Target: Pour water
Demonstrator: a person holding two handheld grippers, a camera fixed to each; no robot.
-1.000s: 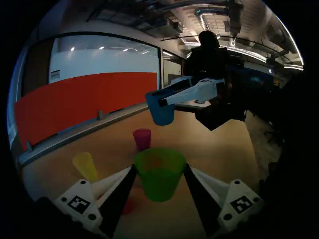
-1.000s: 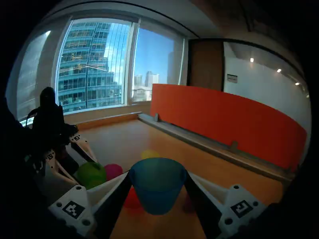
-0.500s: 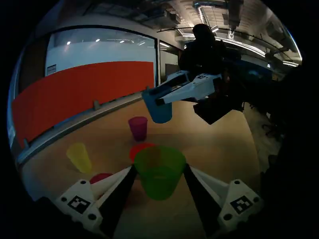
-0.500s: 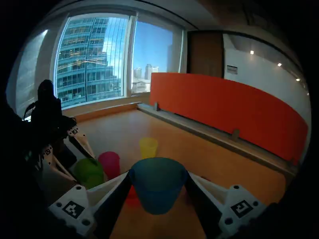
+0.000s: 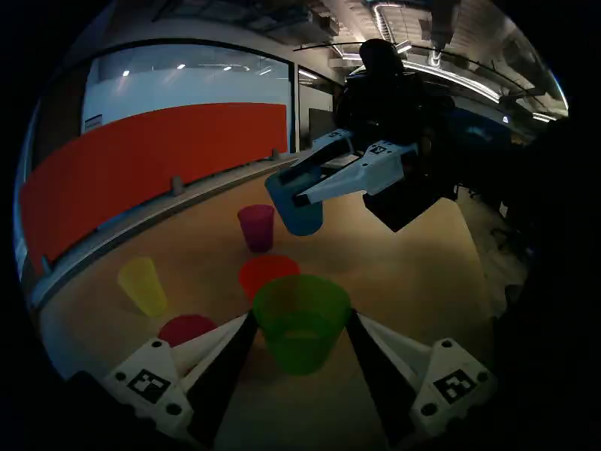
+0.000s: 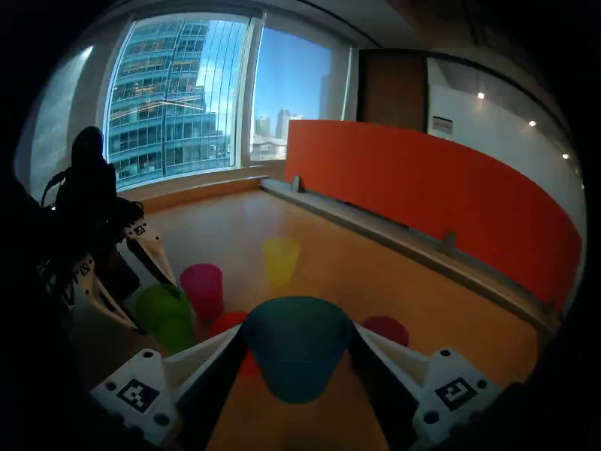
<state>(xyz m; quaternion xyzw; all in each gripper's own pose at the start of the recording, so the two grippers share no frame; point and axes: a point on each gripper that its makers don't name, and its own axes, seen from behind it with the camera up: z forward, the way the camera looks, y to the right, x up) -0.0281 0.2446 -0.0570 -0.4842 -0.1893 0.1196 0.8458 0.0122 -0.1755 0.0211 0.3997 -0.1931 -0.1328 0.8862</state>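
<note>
Left gripper [image 5: 300, 317] is clamped on the see-through green plastic cup [image 5: 300, 342], sitting upright between its fingers. Right gripper [image 6: 297, 331] squeezes the blue plastic cup [image 6: 297, 364], both over the wooden table [image 5: 406, 270].

surface: wooden table [image 5: 409, 274] | on it: yellow cup [image 5: 143, 286]; purple cup [image 5: 256, 227]; red cup [image 5: 264, 270]; dark-red cup [image 5: 185, 328]

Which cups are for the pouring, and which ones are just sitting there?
For the job: green cup in the left gripper; blue cup in the right gripper.
Just standing on the table: yellow cup, magenta cup, red cup, dark red cup.
</note>
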